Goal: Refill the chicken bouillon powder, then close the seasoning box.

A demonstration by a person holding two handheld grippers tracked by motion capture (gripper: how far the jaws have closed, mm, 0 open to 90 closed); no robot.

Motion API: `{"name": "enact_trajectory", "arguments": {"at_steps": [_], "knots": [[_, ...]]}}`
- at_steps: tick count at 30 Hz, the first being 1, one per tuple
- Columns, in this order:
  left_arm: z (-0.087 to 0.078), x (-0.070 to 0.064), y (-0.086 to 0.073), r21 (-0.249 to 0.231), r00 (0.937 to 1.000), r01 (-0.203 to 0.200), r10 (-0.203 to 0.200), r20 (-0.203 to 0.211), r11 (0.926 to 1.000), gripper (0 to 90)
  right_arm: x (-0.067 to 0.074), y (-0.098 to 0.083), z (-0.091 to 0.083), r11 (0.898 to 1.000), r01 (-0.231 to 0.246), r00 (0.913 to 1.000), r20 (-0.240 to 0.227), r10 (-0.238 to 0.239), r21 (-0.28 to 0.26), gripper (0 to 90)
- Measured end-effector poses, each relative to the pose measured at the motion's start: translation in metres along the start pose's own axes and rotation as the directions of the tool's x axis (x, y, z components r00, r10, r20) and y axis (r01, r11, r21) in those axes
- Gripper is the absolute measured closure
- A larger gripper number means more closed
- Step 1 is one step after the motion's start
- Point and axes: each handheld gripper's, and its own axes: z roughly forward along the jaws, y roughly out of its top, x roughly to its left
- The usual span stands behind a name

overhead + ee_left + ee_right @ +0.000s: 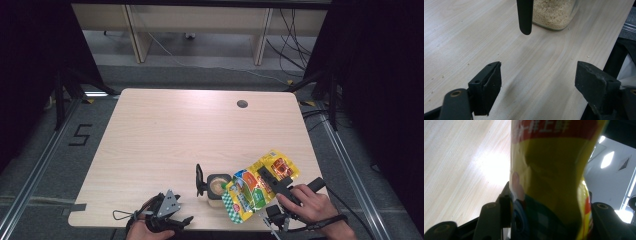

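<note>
Two grippers work near the front edge of a pale wooden desk [165,135]. Taking the glass jar [218,186] as the landmark: it stands on the desk close to that front edge, partly filled with a tan, crumb-like powder, its hinged lid [200,180] swung open and standing up on its left side. A large yellow snack-style bag [257,187] lies tilted across the jar's right, its lower end over or just beside the jar's mouth, as if to pour. The right gripper [274,184], right of the jar, has its fingers clamped on the bag's middle, creasing the foil. The left gripper [167,212] rests left of the jar and nearer the front edge, fingers wide apart and holding nothing, pointed at the jar.

A few loose crumbs already dot the desk near the jar. The likely trouble is spilling: the bag's mouth is wider than the jar's, nothing steadies the jar, and a nudge from the bag could shift or tip it toward the edge.
</note>
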Motion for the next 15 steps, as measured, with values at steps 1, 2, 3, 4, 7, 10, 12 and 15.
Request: {"name": "enact_trajectory", "arguments": {"at_steps": [1, 2, 3, 4, 7, 10, 12, 15], "knots": [[-0.0002, 0.0005, 0.0002, 0.001, 0.9999, -0.01, 0.01, 0.003, 1.0, 21.3, 0.0002, -0.0001, 0.0, 1.0, 0.0, 1.0, -0.001, 0.0, 0.001, 50.3], [-0.0004, 0.001, 0.0002, 0.002, 0.9998, -0.019, 0.019, 0.002, 0.9998, 21.3, 0.0003, -0.0002, 0.0001, 1.0, 0.0, 1.0, -0.002, 0.0, 0.001, 50.3], [-0.0001, 0.0006, 0.0001, -0.004, 0.9999, -0.013, 0.013, 0.003, 0.9999, 21.3, 0.0004, -0.0001, 0.0004, 1.0, 0.0, 1.0, -0.003, 0.0, 0.001, 50.3], [0.0001, -0.0011, -0.0006, -0.006, 0.9998, 0.019, -0.019, 0.003, 0.9998, 21.2, 0.0005, 0.0001, 0.0005, 1.0, 0.0, 1.0, -0.005, 0.0, 0.001, 50.3], [0.0003, -0.0013, -0.0004, -0.014, 0.9997, 0.023, -0.022, 0.008, 0.9996, 21.3, 0.0007, 0.0008, 0.0008, 1.0, 0.0, 1.0, 0.004, 0.0, -0.008, 50.3], [0.0003, -0.0001, -0.0005, -0.01, 0.9999, 0.016, -0.016, 0.005, 0.9998, 21.3, 0.0002, 0.0007, 0.0009, 1.0, -0.004, 1.0, 0.004, 0.004, -0.012, 50.3], [0.0003, -0.0007, -0.0006, -0.012, 0.9997, 0.023, -0.023, 0.005, 0.9997, 21.3, -0.0001, 0.0002, 0.0003, 1.0, -0.009, 0.9999, -0.007, 0.009, -0.007, 50.3], [-0.0002, -0.001, -0.0004, -0.011, 0.9998, 0.022, -0.022, 0.001, 0.9997, 21.3, 0.0014, -0.0007, 0.0012, 1.0, -0.014, 0.9999, -0.001, 0.014, -0.014, 50.3]]}}
